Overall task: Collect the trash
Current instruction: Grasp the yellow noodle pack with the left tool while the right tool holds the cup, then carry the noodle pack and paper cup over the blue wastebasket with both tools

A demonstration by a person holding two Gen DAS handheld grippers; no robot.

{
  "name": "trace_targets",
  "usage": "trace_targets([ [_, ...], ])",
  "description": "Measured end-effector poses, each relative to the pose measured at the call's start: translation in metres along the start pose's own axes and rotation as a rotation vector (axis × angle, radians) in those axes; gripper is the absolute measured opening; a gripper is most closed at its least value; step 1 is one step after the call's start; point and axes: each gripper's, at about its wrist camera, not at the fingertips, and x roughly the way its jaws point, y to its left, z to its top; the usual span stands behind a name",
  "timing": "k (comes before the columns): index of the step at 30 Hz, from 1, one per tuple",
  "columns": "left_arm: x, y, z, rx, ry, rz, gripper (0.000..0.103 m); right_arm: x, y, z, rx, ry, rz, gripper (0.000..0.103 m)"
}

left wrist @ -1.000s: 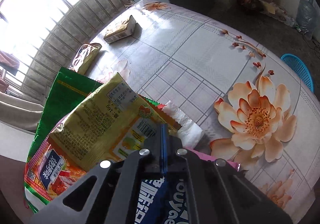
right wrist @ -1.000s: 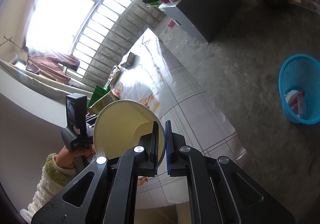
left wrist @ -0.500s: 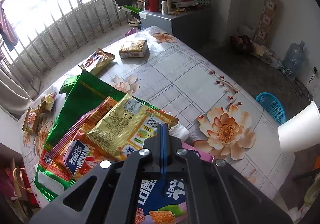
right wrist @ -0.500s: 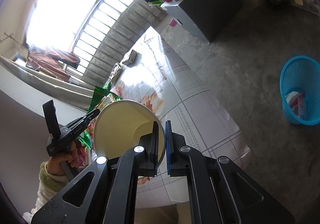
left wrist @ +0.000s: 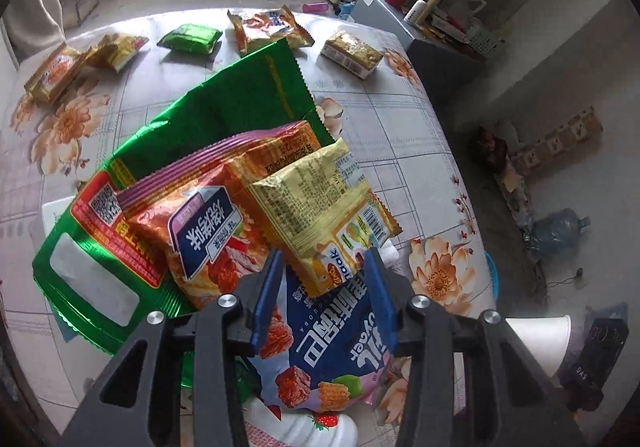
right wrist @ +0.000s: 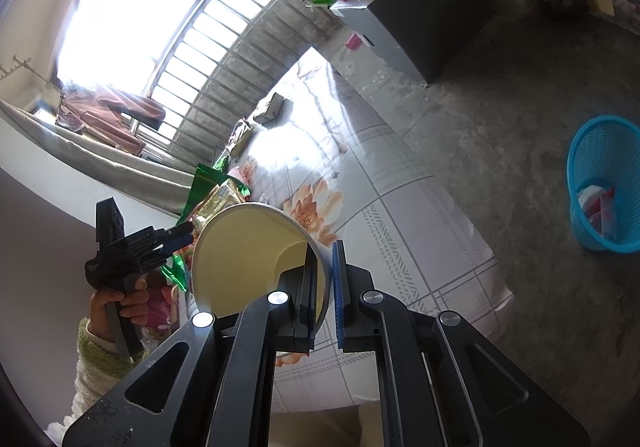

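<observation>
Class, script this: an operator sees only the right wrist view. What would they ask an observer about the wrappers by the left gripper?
Operator: Are the left jaws shut on those wrappers?
Observer: No, the left gripper is open, jaws either side of a blue snack bag.
Operator: What's in the pile?
Observer: A yellow packet and an orange packet lie on a big green bag.
Operator: More trash beyond?
Observer: Yes, a small green packet lies at the table's far end.

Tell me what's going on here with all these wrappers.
Someone is collecting trash with two handheld grippers. The left gripper is open over a pile of snack wrappers on the floral table. The right gripper pinches a paper cup by its wall. A blue basket stands on the floor.
</observation>
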Motion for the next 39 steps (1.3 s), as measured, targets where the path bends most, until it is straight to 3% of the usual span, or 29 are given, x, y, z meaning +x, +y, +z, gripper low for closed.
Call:
trace_targets([
  [2, 0.006, 0.009, 0.001, -0.070, 0.026, -0.048, 0.041, 0.000, 0.000, 0.000, 0.000, 0.001, 0.000, 0.007],
  [8, 0.015, 0.016, 0.009, -0.146, 0.024, -0.017, 0.041, 0.001, -0.001, -0.001, 0.002, 0.002, -0.002, 0.007],
  [16, 0.038, -0.008, 0.008, 0.007, 0.006, 0.230, 0.040, 0.001, -0.005, -0.002, 0.014, 0.002, -0.001, 0.008],
  [19, 0.045, -0.018, 0.003, 0.083, -0.016, 0.301, 0.030, 0.001, -0.006, -0.003, 0.017, 0.005, 0.000, 0.008],
  [24, 0.048, -0.021, -0.003, 0.154, -0.044, 0.351, 0.017, -0.001, -0.009, -0.003, 0.024, 0.001, -0.002, 0.008],
  [30, 0.034, -0.027, -0.006, 0.188, -0.097, 0.337, 0.007, -0.004, -0.011, -0.003, 0.029, -0.005, -0.003, 0.008],
  [39, -0.017, -0.048, -0.017, 0.221, -0.215, 0.257, 0.004, -0.012, -0.005, -0.004, 0.011, -0.024, 0.005, 0.007],
])
